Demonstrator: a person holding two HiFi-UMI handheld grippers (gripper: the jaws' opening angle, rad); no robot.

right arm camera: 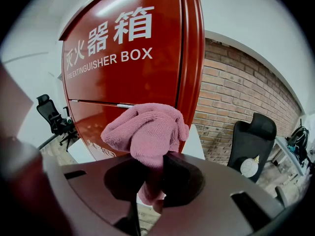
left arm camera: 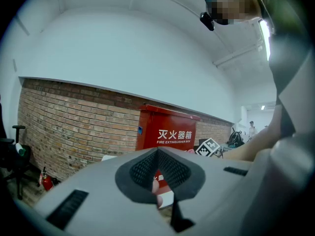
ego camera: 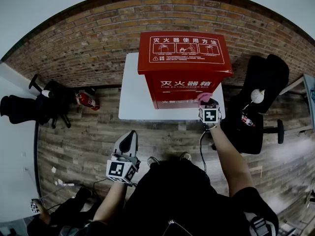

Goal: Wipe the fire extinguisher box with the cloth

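The right gripper [right arm camera: 150,180] is clamping the pink cloth [right arm camera: 146,131], holding it at the 5 o'clock corner of the red fire extinguisher box [ego camera: 184,68]. The box is standing on a white table [ego camera: 129,100]. The left gripper [ego camera: 131,137] is hanging at 7 o'clock of the table, jaws together, empty.

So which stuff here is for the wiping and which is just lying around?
For the job:
- box
- cloth
- right gripper, shut on the cloth, beside the box

Just lying about:
- chair
- small extinguisher on the floor
- left gripper, empty, held away from the box
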